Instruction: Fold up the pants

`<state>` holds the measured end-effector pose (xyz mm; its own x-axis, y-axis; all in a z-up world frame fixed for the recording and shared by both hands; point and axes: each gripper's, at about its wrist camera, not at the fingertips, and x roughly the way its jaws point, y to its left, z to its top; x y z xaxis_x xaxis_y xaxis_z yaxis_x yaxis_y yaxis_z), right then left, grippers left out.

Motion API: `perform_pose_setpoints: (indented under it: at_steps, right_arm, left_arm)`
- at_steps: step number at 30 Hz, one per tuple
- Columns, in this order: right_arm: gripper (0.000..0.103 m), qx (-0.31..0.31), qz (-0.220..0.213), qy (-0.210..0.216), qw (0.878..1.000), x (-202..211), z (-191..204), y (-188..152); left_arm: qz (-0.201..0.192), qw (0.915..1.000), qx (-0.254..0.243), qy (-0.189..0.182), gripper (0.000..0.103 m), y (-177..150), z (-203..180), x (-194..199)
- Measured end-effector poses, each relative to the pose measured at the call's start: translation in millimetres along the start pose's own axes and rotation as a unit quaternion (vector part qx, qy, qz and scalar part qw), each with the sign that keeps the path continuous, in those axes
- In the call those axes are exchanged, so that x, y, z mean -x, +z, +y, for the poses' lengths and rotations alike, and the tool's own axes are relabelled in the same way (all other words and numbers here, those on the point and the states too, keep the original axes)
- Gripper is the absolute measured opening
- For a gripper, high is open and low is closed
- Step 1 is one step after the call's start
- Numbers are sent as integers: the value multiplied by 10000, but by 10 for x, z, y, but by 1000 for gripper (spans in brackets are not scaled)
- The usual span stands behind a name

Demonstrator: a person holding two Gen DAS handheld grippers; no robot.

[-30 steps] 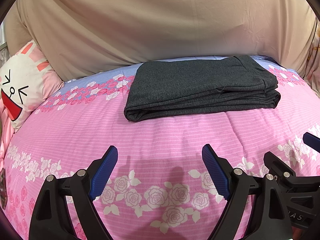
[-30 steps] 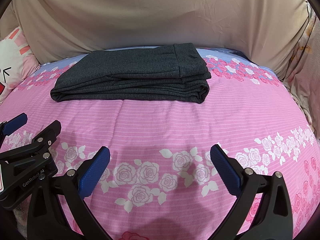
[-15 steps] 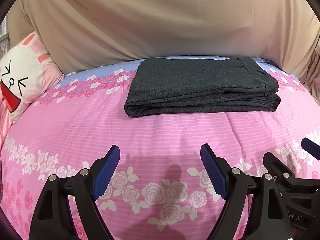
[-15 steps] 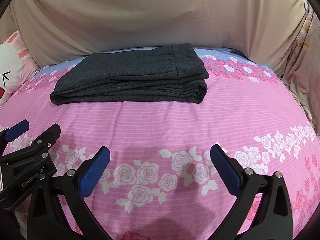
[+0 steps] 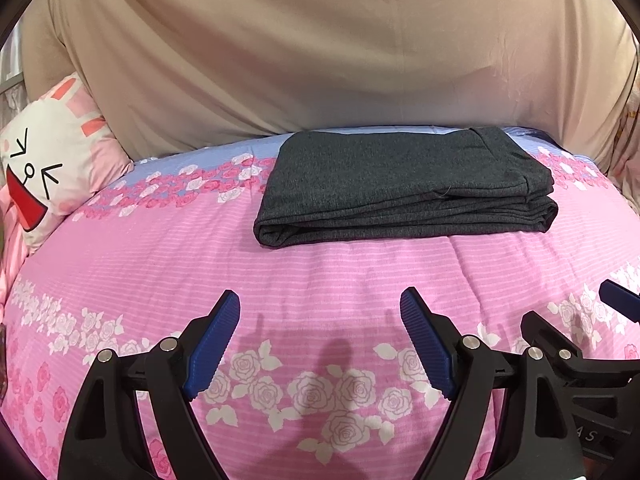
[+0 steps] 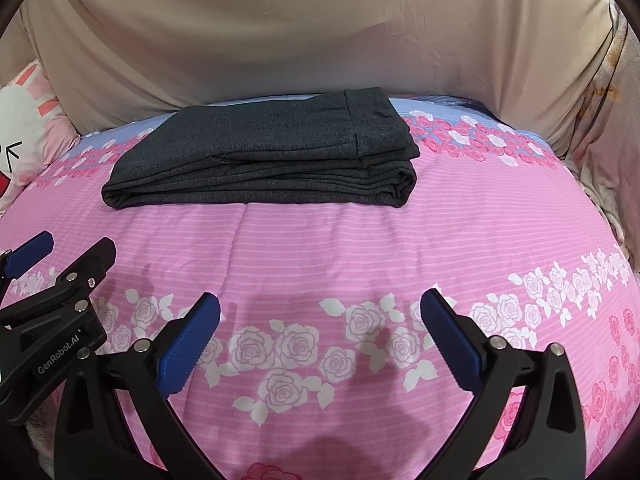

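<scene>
Dark grey pants [image 5: 404, 188] [image 6: 264, 156] lie folded into a flat rectangular stack on the pink rose-patterned bedspread [image 5: 160, 248] [image 6: 440, 240], towards the far side. My left gripper [image 5: 320, 308] hovers open over the bedspread, well short of the stack, with nothing between its blue pads. To its right my right gripper [image 6: 320, 308] is open too, likewise apart from the pants and empty. Each wrist view catches the other gripper's black frame at its edge.
A beige fabric backdrop [image 5: 320, 60] rises behind the bed. A white and pink cartoon pillow [image 5: 48, 168] leans at the far left. Pale patterned cloth [image 6: 608, 140] hangs along the right side.
The views have shifted only slightly; the folded pants lie as before and both grippers stay open over the bedspread.
</scene>
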<state>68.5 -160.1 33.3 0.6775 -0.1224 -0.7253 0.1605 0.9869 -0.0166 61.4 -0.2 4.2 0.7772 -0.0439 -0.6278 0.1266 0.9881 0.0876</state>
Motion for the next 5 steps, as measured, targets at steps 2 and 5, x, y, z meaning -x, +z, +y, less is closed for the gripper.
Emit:
perform_pose_setpoints:
  at_steps: [2,5]
  right_arm:
    - [98,-5,2,0,10000,1,2,-1]
    - [98,-1,2,3,10000,0,0,0]
  left_arm:
    - [25,10000,-8,-29,79,0,0,-3]
    - [33,10000,-38,-8,79,1,-9,-13]
